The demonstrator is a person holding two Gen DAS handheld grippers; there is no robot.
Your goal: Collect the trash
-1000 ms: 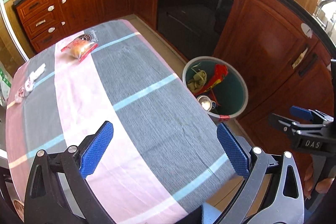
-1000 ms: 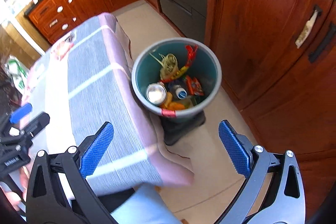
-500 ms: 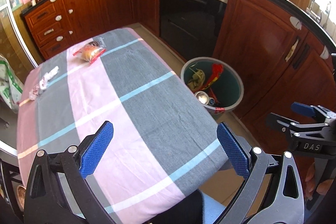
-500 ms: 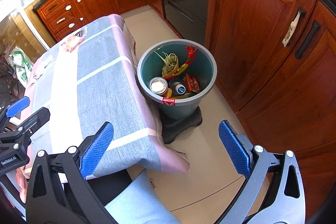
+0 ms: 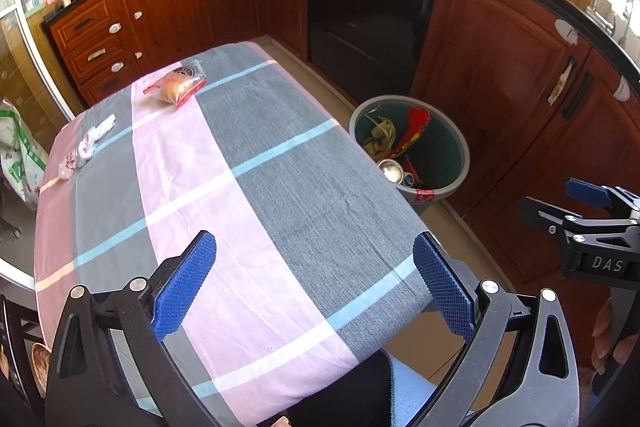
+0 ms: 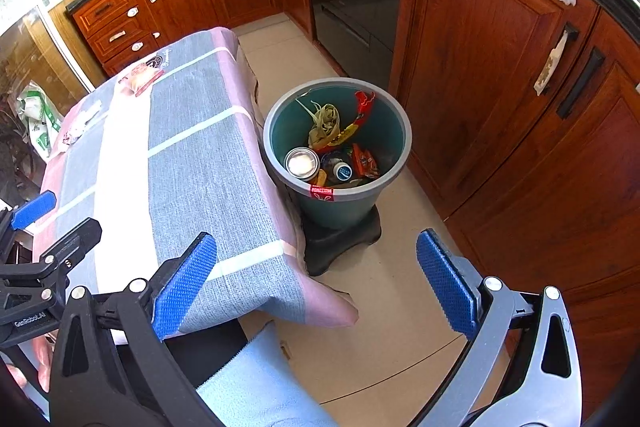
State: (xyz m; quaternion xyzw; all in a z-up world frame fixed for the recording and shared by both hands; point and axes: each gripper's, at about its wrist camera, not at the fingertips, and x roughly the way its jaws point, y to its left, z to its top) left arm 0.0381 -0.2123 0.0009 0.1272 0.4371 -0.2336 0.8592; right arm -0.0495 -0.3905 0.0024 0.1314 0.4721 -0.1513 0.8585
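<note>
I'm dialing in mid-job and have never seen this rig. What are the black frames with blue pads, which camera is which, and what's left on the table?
Each picture looks forward from a handheld gripper. The left gripper and right gripper both stand open and hold nothing; each shows at the edge of the other's view. On the tablecloth two pieces remain at the far end: a snack packet and a crumpled clear wrapper. The trash bin stands on the floor beside the table, already holding a can and wrappers.

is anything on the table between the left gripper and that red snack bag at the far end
Nothing visible. The left gripper is open and empty above the near edge of the table, and only bare cloth lies between it and the snack bag. The crumpled wrapper sits off to the left, outside that line.
</note>
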